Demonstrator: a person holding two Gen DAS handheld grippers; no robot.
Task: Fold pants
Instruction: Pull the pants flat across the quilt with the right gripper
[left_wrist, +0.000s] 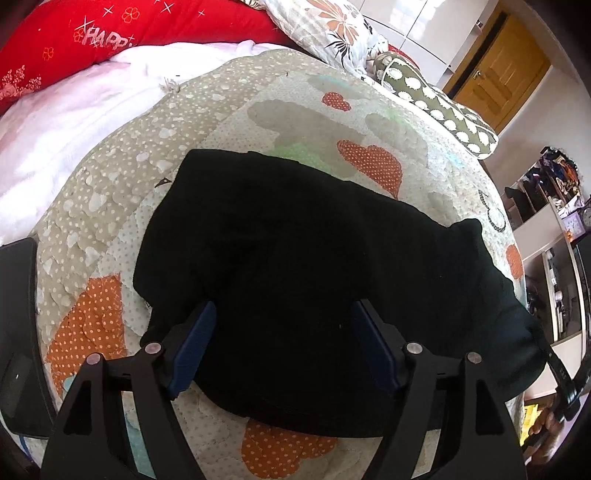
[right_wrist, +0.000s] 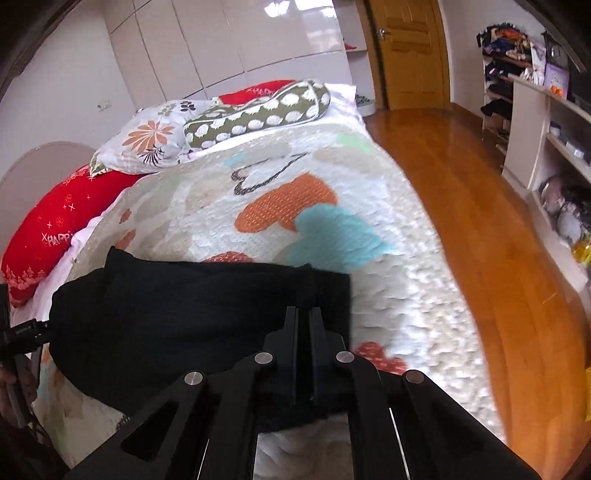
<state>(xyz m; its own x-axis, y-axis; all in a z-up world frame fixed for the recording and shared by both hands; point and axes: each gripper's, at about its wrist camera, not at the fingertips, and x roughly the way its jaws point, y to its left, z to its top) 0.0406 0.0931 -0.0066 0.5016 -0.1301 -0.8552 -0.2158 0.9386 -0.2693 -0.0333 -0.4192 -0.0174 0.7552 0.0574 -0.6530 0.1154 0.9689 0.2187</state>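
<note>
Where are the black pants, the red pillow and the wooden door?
black pants (left_wrist: 295, 236), left wrist view, middle of the cloth.
red pillow (right_wrist: 55, 225), right wrist view, its front face.
wooden door (right_wrist: 406, 51), right wrist view, centre panel.

Bright daylight, fisheye-bent edges (dark corners), floor (right_wrist: 476, 206) perhaps motion-blurred

Daylight is washing across a bedroom where a quilt (right_wrist: 295, 221) patched with orange and teal hearts is covering the bed. Red pillows (right_wrist: 44, 229) lettered "HAPPY", a floral pillow (right_wrist: 147, 144) and an olive bolster (right_wrist: 258, 110) with white spots are piling up at the headboard end. Glossy pale wardrobe doors (right_wrist: 229, 40) are reflecting the light beside a closed wooden door (right_wrist: 406, 51). Polished wooden floor (right_wrist: 480, 221) is running alongside white shelves (right_wrist: 546, 140) crowded with clutter.
</note>
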